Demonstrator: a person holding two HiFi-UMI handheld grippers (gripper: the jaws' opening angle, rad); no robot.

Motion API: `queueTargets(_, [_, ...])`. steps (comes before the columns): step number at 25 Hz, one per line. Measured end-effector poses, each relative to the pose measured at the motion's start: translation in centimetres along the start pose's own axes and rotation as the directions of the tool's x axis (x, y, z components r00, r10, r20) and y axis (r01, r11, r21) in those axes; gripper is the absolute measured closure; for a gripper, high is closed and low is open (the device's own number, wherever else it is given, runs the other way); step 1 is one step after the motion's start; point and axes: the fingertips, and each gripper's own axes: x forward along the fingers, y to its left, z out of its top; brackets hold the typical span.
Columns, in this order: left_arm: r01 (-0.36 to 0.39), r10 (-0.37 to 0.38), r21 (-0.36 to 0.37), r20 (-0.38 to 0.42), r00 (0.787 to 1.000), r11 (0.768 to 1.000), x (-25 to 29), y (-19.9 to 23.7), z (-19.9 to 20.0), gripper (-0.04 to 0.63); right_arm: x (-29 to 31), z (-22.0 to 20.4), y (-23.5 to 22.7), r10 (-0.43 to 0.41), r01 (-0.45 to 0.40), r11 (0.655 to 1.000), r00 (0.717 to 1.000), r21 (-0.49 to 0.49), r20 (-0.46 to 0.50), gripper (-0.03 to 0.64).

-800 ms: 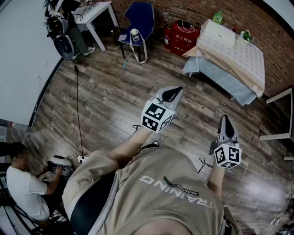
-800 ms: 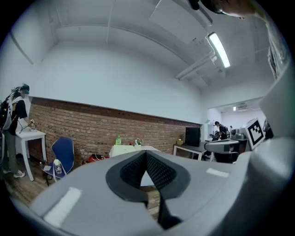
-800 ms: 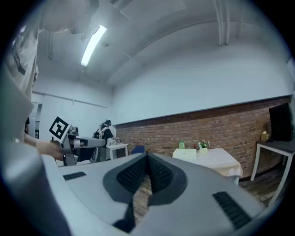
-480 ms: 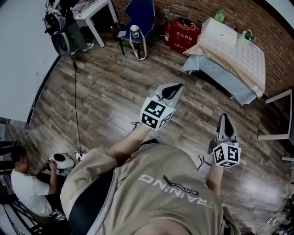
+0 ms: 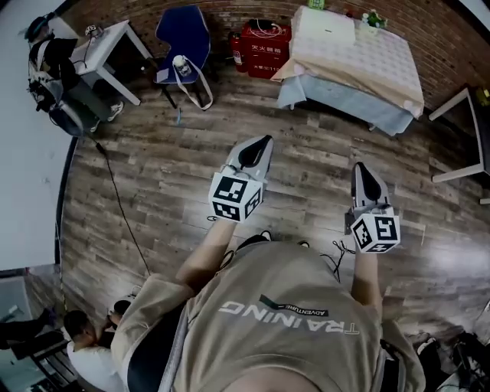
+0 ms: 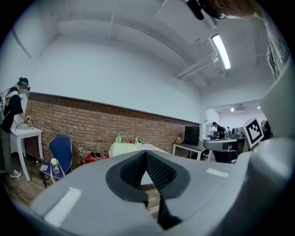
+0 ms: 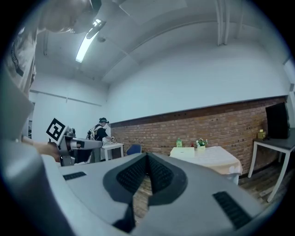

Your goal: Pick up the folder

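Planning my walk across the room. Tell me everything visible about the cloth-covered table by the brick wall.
The table stands by the brick wall, untouched. A pale patterned cloth covers its top; a light blue cloth hangs down its near side toward the wooden floor. On it rest a flat white item, a green bottle and a small plant. A red box stands beside it.

Along the wall (image 5: 222, 9), left to right: desk (image 5: 107, 42), chair (image 5: 182, 34), box (image 5: 264, 42), table (image 5: 375, 65). The folder (image 5: 331, 29) lies on the table's far end, near the wall; box just beside the table.
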Motion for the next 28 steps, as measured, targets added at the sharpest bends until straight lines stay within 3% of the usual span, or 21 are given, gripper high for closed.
queueTargets(5, [0.027,-0.027,0.015,-0.025,0.999,1.000,1.5,2.6,-1.4,0.589,2.2,-2.2,0.9,-0.034,0.035,0.999,0.999,0.019,-0.027,0.606])
queueTargets(10, [0.053,-0.056,-0.043,-0.074,0.996,0.998,3.8,3.1,-3.8,0.589,2.0,-4.8,0.8,-0.050,0.055,0.998,0.993,0.044,-0.104,0.606])
queueTargets(17, [0.035,-0.036,-0.014,-0.084,0.996,0.999,9.9,2.4,-3.1,0.589,5.2,-5.3,-5.6,-0.048,0.054,0.996,0.995,0.071,-0.086,0.606])
queueTargets(24, [-0.002,0.002,0.001,-0.049,0.999,1.000,16.0,1.7,1.1,0.589,10.0,-3.8,-11.6,0.026,-0.022,0.996,0.999,0.091,-0.045,0.606])
queueTargets(28, [-0.023,0.025,0.023,-0.056,0.998,0.999,19.2,0.9,1.5,0.589,12.5,-4.0,-14.8,0.072,-0.067,0.993,0.997,0.101,-0.039,0.606])
